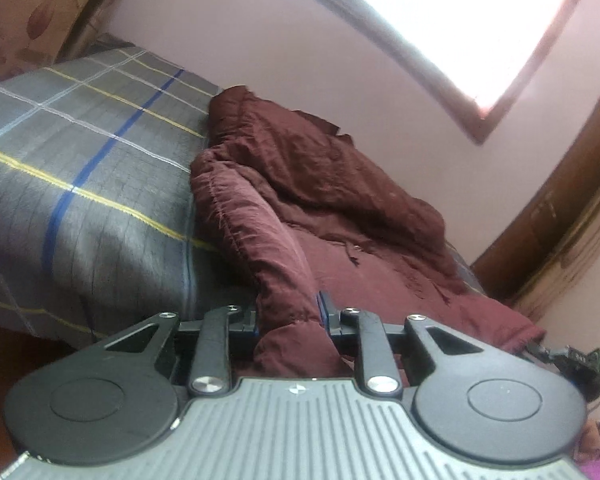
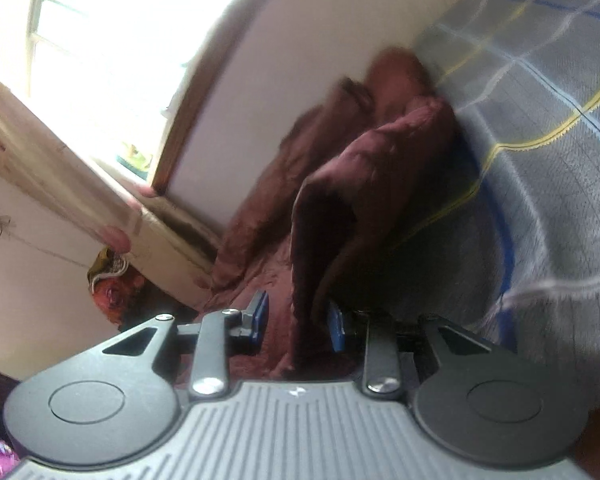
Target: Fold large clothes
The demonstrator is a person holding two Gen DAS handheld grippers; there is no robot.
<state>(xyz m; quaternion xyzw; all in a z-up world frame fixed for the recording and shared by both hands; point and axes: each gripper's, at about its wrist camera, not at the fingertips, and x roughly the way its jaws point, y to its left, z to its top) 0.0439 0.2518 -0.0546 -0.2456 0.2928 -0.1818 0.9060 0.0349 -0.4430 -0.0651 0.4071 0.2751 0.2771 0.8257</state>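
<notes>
Maroon garment (image 1: 300, 200), crumpled and frayed-edged, is pinched in the closed jaws of both the left gripper (image 1: 290, 318) and right gripper (image 2: 298, 322) and stretches lengthwise away over the plaid bed (image 1: 80, 160) toward the wall, the right view being blurred.

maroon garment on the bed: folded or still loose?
Loose. The garment lies crumpled in a heap on the bed, one edge pinched in each gripper; no neat fold visible.
</notes>
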